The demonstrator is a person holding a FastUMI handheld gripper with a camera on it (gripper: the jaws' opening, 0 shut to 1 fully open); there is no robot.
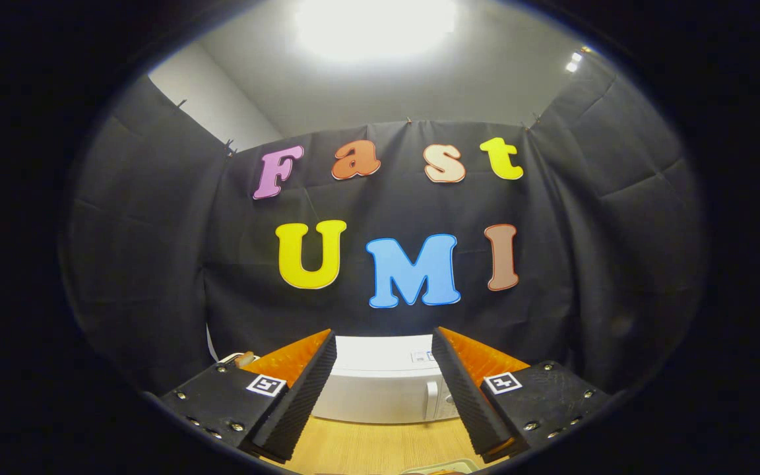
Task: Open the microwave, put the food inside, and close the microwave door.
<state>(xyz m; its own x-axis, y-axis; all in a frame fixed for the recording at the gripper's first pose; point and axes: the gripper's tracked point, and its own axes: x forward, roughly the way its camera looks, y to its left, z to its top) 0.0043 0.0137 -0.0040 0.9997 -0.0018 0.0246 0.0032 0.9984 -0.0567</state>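
My gripper point(383, 369) spread wide, holding nothing. White box-shaped microwave point(380, 389) straight ahead beyond fingers, on light wooden tabletop point(380, 445), against booth wall, door shut. Its vertical white handle point(430, 400) sits nearer my right finger. I judge next move: straight-on reach, biased right.

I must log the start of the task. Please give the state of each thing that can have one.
Microwave: door shut, standing on the table, beyond the claw.
Claw: open, fingers apart, holding nothing.
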